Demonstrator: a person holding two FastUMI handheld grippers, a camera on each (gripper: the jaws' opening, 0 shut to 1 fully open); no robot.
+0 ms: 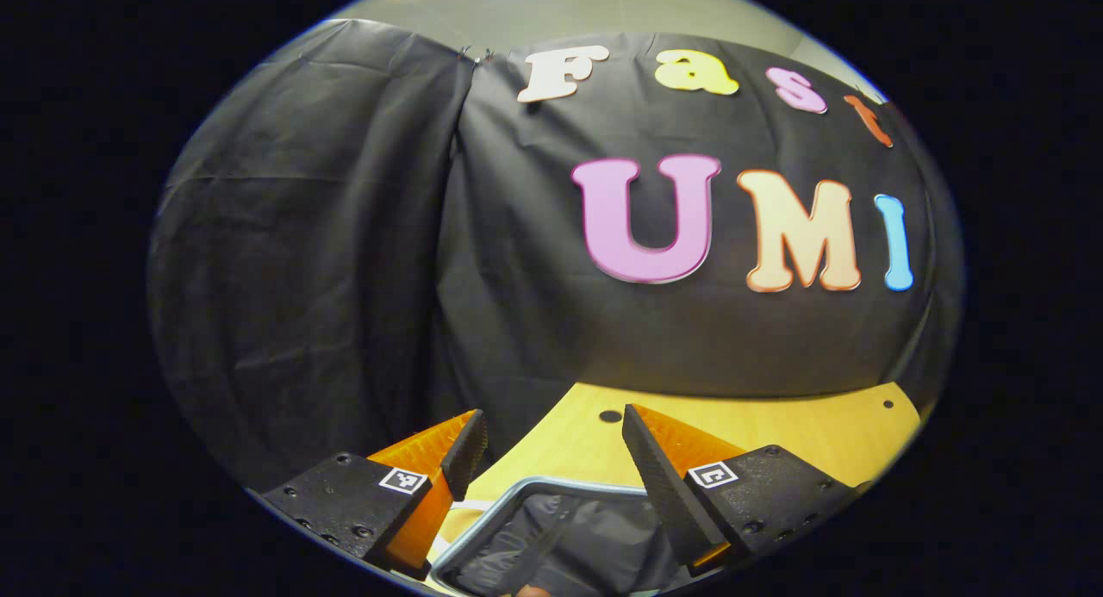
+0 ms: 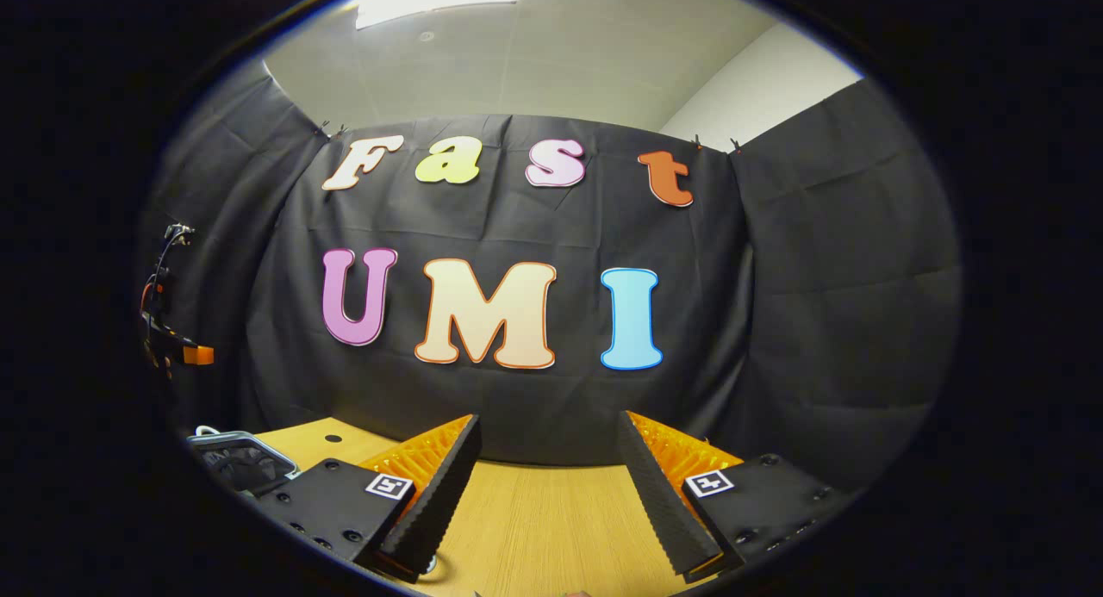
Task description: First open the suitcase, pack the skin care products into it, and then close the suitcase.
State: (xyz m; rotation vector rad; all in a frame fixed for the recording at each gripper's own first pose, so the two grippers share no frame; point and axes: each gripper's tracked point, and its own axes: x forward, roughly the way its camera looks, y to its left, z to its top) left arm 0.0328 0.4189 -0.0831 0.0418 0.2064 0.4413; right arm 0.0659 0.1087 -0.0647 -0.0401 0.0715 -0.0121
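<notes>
In the left gripper view my left gripper (image 1: 551,420) is open and holds nothing. Just below and between its fingers lies the suitcase (image 1: 551,537), with a silver rim and dark lining showing inside. In the right gripper view my right gripper (image 2: 547,423) is open and holds nothing above the wooden table (image 2: 551,511). The suitcase (image 2: 237,459) sits far to its left on the table, and the left gripper (image 2: 172,343) hangs in the air above it.
The table's far edge meets the black cloth wall (image 1: 345,261) close behind the suitcase. A small dark hole (image 1: 610,416) marks the tabletop near that edge. Bare wood (image 2: 560,494) stretches ahead of the right gripper.
</notes>
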